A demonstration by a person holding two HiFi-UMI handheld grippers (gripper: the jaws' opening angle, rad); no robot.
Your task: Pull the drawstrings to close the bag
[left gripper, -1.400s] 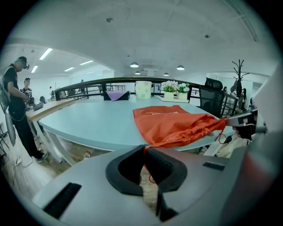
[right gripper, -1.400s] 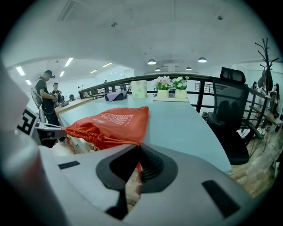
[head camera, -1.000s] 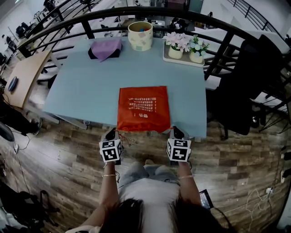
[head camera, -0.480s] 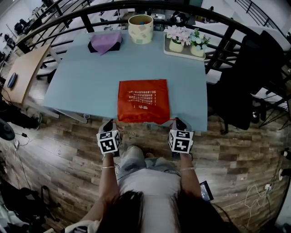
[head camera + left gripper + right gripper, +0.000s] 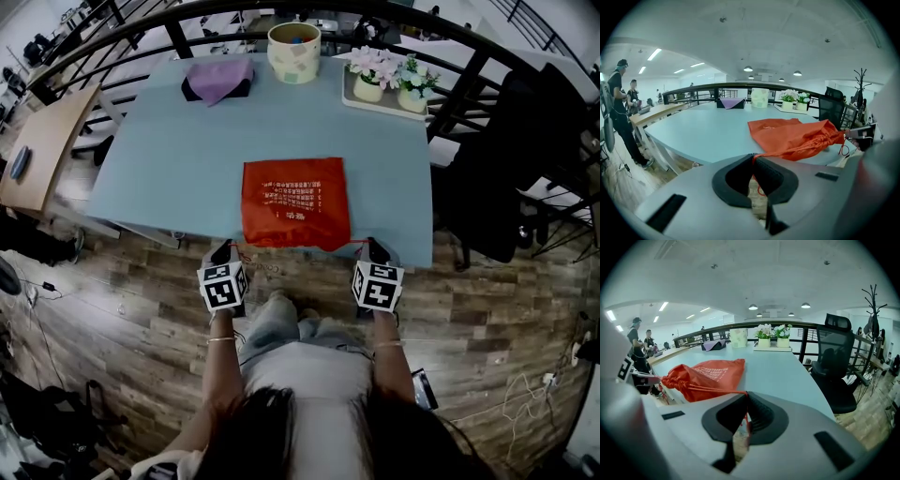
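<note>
An orange drawstring bag [image 5: 296,200] lies flat at the near edge of the light-blue table [image 5: 178,159], its mouth toward me and gathered into folds [image 5: 820,138]. My left gripper [image 5: 225,257] is just off the table's near edge at the bag's left corner, shut on the left drawstring [image 5: 761,155], which runs taut to the bag. My right gripper [image 5: 371,253] is off the edge at the bag's right corner, shut on the right drawstring [image 5: 712,391], also taut. The bag [image 5: 705,377] shows bunched at its mouth in the right gripper view.
At the table's far side stand a purple cloth on a dark object [image 5: 217,78], a pale cylindrical container [image 5: 293,52] and a tray with two flower pots [image 5: 392,77]. A black railing curves behind the table. A black office chair [image 5: 497,178] stands to the right. Wooden floor lies below me.
Both grippers have drawn slightly apart and back from the table edge with the strings in them, and the bag's mouth looks a little more gathered. The head view has shifted slightly.
</note>
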